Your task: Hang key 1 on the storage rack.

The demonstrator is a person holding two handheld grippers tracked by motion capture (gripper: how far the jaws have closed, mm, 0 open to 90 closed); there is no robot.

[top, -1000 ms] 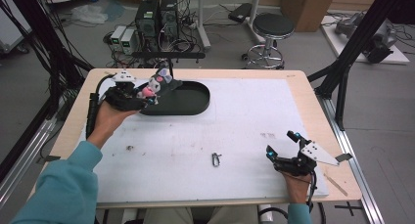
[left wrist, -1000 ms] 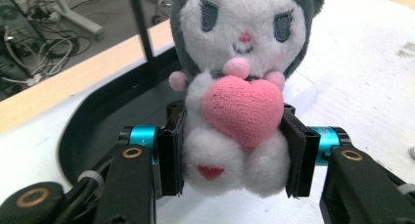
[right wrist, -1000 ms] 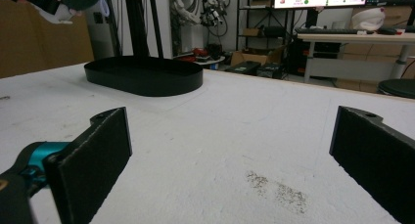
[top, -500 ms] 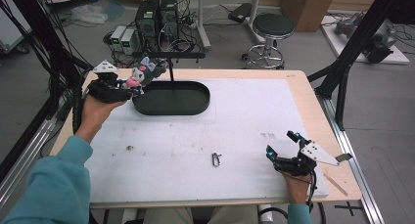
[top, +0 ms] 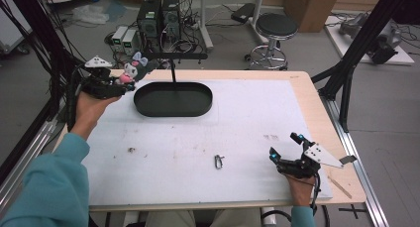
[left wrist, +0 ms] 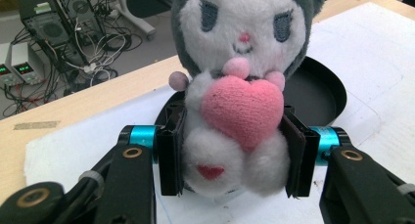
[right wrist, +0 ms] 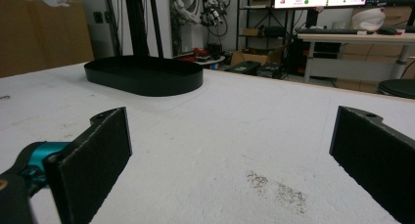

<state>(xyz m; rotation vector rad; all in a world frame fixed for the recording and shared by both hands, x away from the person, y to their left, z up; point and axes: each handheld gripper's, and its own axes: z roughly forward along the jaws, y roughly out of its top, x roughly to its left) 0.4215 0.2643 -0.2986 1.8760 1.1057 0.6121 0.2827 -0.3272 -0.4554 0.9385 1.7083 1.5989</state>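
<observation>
Since the earlier frame, the left gripper (top: 130, 80) has carried the plush toy (left wrist: 238, 94) out of the black tray (top: 173, 99) toward the counter's far left corner, jaws clamped on its body. Near the front right corner, the right gripper (top: 286, 151) rests with jaws wide apart.

left tool (top: 130, 83): grips plush toy (top: 131, 71) | beside black tray (top: 173, 108)
</observation>
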